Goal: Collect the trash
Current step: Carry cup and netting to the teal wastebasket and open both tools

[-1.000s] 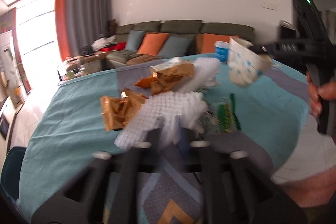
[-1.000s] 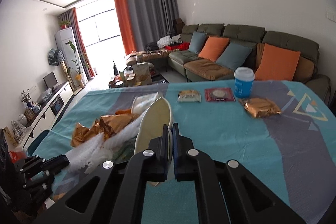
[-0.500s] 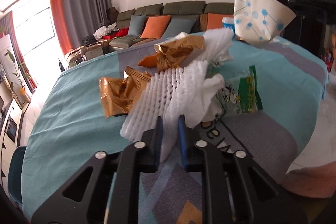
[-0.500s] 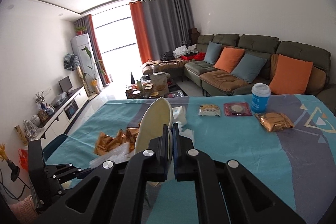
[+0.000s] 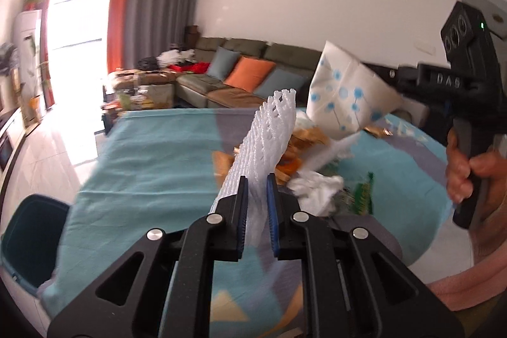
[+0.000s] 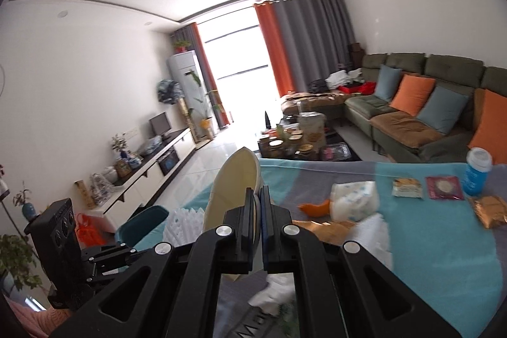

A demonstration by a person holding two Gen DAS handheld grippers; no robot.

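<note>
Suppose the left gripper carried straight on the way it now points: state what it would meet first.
Probably the trash pile on the table: the left gripper, fingers shut on the white foam net, points slightly downward toward the gold wrappers just beyond. Depth is unclear.

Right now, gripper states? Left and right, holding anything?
Left gripper: closed on the white foam net, lifted off the table.
Right gripper: closed on the flattened paper cup.

Ahead of your right claw, past the table's far edge: green sofa [image 6: 421, 103] with orange and blue cushions. Cluttered coffee table [image 6: 301, 141] straight ahead. TV cabinet [image 6: 149, 170] left. Teal chair [image 5: 31, 230] left of left claw.
</note>
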